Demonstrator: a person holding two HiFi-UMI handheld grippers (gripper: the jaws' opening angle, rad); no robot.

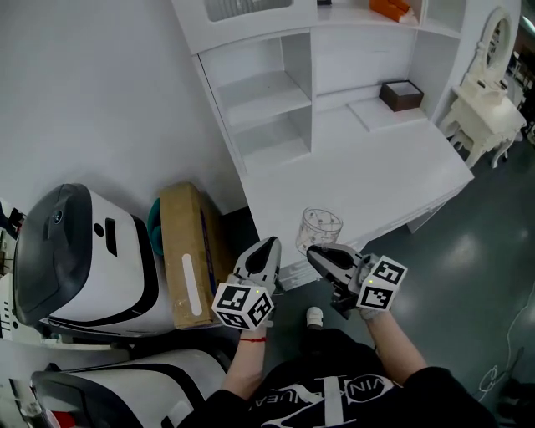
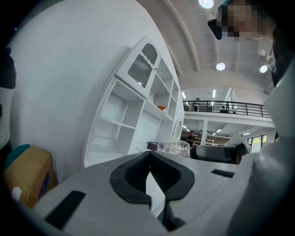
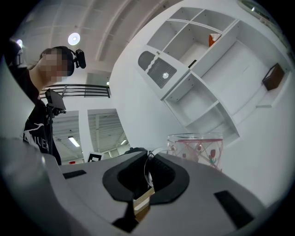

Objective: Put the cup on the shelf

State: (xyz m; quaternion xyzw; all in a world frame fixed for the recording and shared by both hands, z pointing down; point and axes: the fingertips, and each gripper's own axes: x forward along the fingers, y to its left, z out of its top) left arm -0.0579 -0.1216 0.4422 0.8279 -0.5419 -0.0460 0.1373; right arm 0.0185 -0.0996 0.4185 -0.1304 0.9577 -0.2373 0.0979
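A clear glass cup [image 1: 319,230] with a red flower print stands upright near the front edge of the white desk [image 1: 376,167]. My right gripper [image 1: 313,253] is shut on the cup's thin handle. In the right gripper view that handle [image 3: 148,162] runs down between the closed jaws, and the cup [image 3: 198,150] is just beyond them. The cup's base is hidden, so I cannot tell whether it rests on the desk. My left gripper [image 1: 269,244] is shut and holds nothing, a little left of the cup [image 2: 174,147]. The white shelf unit [image 1: 259,92] with open compartments rises at the desk's back left.
A small brown box [image 1: 401,94] sits at the desk's back right, with an orange object [image 1: 391,8] on the top shelf. Left of the desk are a cardboard box [image 1: 188,251] and a white-and-black machine [image 1: 75,259]. A white dressing table [image 1: 489,84] stands to the right.
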